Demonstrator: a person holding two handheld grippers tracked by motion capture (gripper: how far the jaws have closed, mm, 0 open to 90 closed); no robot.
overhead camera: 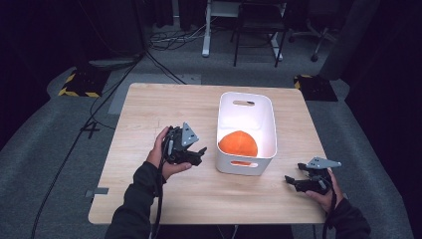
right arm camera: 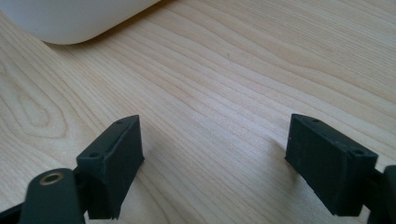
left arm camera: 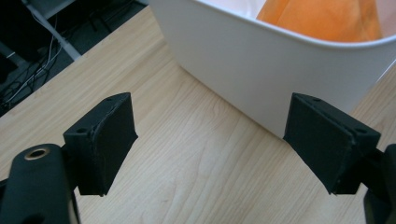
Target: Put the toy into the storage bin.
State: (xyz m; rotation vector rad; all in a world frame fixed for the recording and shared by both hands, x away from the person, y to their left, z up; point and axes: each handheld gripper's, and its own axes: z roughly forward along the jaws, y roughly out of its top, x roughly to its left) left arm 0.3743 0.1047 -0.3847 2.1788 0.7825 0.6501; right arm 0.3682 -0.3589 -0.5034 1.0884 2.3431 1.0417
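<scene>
A white plastic bin (overhead camera: 271, 127) stands right of the table's middle, and an orange soft object (overhead camera: 238, 143) lies in its near end. My left gripper (overhead camera: 198, 155) hovers just left of the bin's near corner, open, with nothing between its jaws. In the left gripper view the bin wall (left arm camera: 261, 65) rises close ahead, with the orange object (left arm camera: 327, 18) over its rim. My right gripper (overhead camera: 292, 181) rests near the table's front right, open and empty, pointing left. Its own view has the bin's corner (right arm camera: 70, 18) at top left.
The wooden table (overhead camera: 149, 109) has bare room at its left and back. Beyond it are a grey floor, cables, yellow-black striped floor plates (overhead camera: 79, 84), and a desk frame and chair legs (overhead camera: 259, 35).
</scene>
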